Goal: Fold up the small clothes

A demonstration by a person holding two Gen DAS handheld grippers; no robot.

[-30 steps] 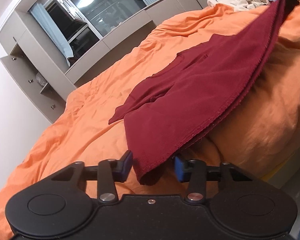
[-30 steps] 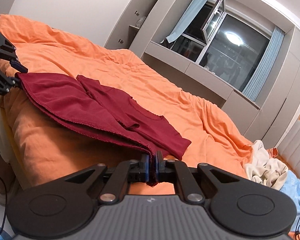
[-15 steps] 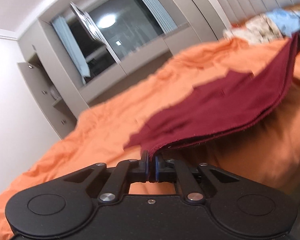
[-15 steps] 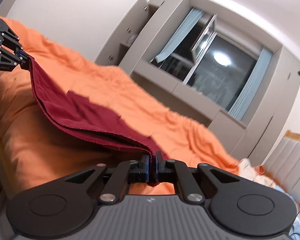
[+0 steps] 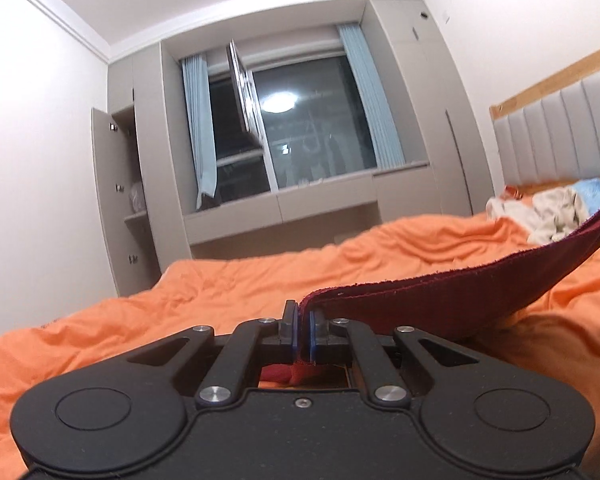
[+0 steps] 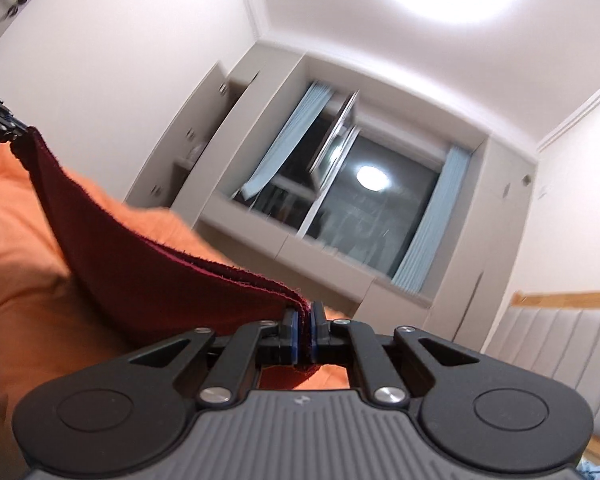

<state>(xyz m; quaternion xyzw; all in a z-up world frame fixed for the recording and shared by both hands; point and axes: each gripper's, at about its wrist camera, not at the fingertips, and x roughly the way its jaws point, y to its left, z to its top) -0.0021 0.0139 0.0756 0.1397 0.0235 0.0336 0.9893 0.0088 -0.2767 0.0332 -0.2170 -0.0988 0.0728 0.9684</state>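
Both jaws clenched on maroon garment (image 5: pixel 440 300); clothes pile (image 5: pixel 548 216) only in left view.

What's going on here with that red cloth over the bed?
A person is folding a dark red garment with two hand-held grippers. The left gripper is shut on one end of it and the right gripper on the other, so the cloth hangs stretched between them above the orange duvet. More unfolded clothes lie near the headboard. The fold is not yet laid down.
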